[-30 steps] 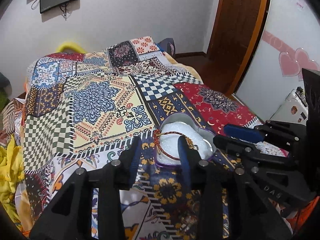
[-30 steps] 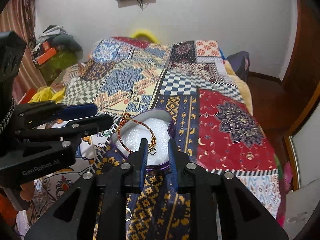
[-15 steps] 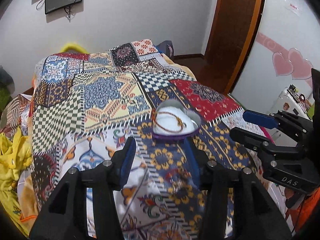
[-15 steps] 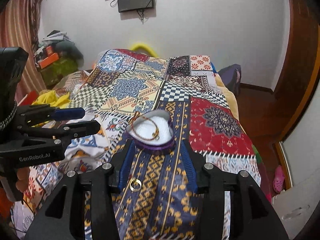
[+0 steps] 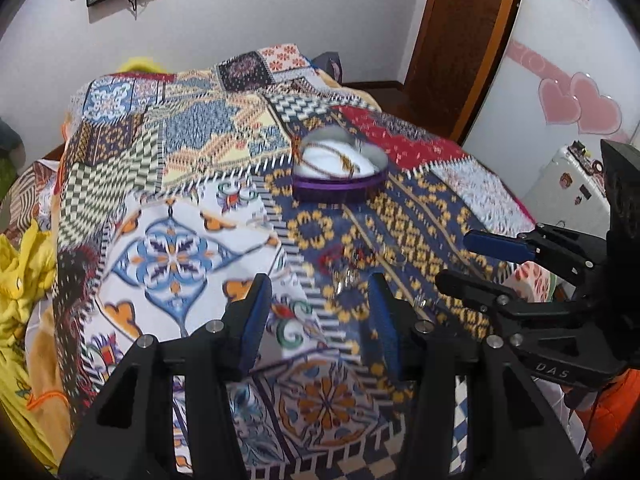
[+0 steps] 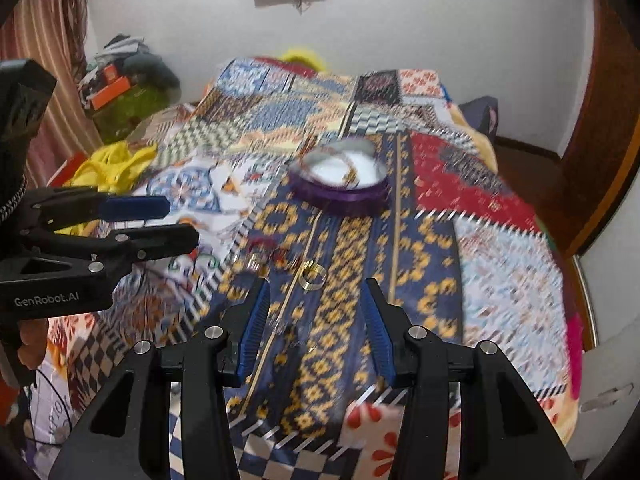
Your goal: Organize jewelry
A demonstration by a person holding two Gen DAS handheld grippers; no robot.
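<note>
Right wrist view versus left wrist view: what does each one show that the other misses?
Only the right wrist view shows the gold ring clearly on the bedspread, plus the orange box and curtain by the wall. Only the left wrist view shows the pink heart decals and the white appliance. Both show the purple heart-shaped box with a red-and-gold bracelet lying in it, blurred small pieces near the fingers, and both grippers open: left gripper, right gripper.

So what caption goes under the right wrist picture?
Open right gripper over a patterned bedspread, gold ring ahead, purple jewelry box beyond.
</note>
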